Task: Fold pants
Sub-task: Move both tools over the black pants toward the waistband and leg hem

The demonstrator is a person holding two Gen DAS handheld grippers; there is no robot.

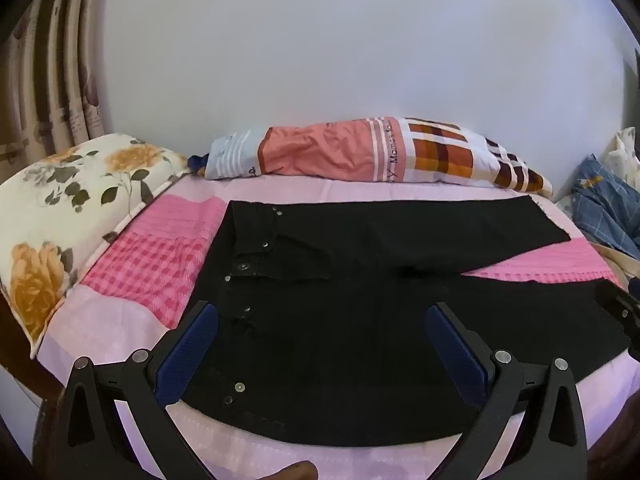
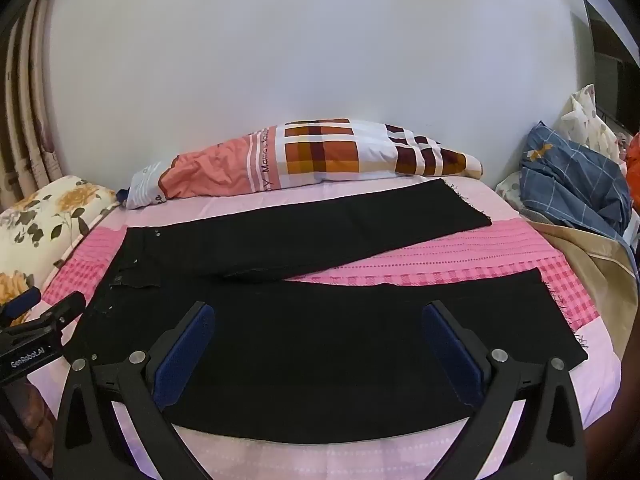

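Black pants (image 1: pixel 360 304) lie flat on the pink bed cover (image 1: pixel 160 256), waistband with metal buttons to the left, both legs spread apart toward the right. My left gripper (image 1: pixel 322 316) hovers open above the waist and hip area, nothing between its blue pads (image 1: pixel 186 352). In the right wrist view the pants (image 2: pixel 320 340) stretch across the bed, the near leg under my right gripper (image 2: pixel 318 316), which is open and empty. The left gripper's tip (image 2: pixel 60 312) shows at the left edge there.
A floral pillow (image 1: pixel 60 216) lies at the left. A checked orange and pink bundle (image 1: pixel 360 152) rests against the white wall. Blue plaid cloth (image 2: pixel 572 184) and a tan blanket (image 2: pixel 600 276) pile at the right. A curtain (image 1: pixel 52 80) hangs at the far left.
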